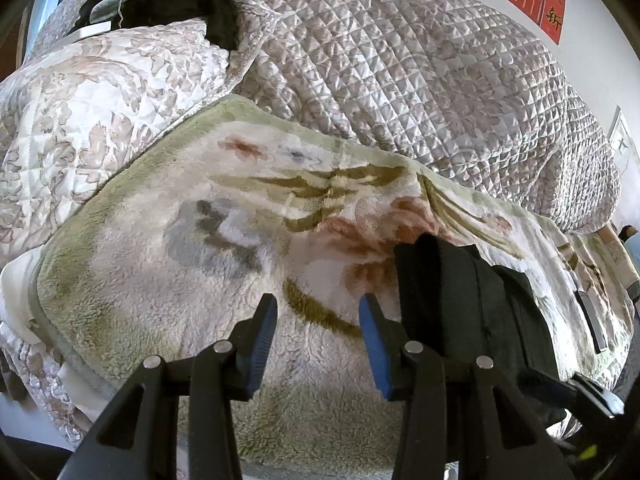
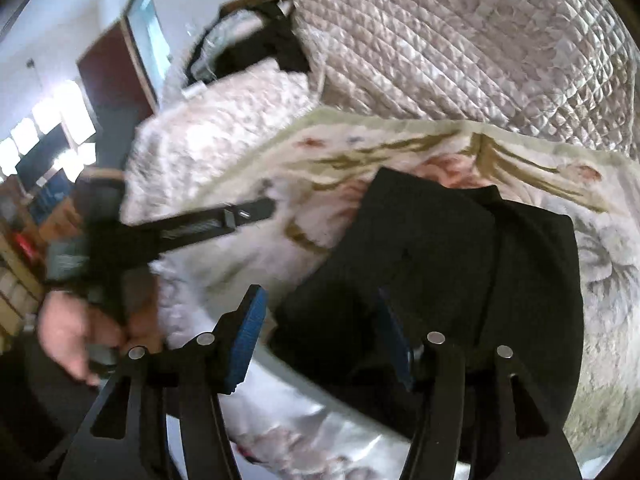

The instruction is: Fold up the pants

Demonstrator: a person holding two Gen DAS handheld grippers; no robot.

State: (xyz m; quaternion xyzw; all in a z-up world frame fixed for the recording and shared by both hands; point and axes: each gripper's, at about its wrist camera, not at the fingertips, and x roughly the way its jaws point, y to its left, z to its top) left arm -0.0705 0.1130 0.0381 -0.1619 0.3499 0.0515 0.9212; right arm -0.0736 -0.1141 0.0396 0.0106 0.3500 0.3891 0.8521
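The black pants (image 2: pixel 452 280) lie as a folded bundle on the fleece floral blanket (image 1: pixel 180 264), and the relation that matters is their offset from each tool. They sit just off the right finger of the left gripper (image 1: pixel 318 340), beside it and running ahead and to the right, with their long axis roughly along the line the fingers point. The right gripper (image 2: pixel 324 344) is judged the nearer: the bundle reaches under its right finger and partly into the gap. Both grippers stand wide open and grip nothing, the left with only blanket between its blue pads. The left wrist view shows the bundle's thick stacked edge and a seam along it; the right wrist view, though blurred, shows the bundle's full top face and the person's left hand (image 2: pixel 84 336) on the other tool. A quilted bedspread (image 1: pixel 400 72) lies beyond the blanket.
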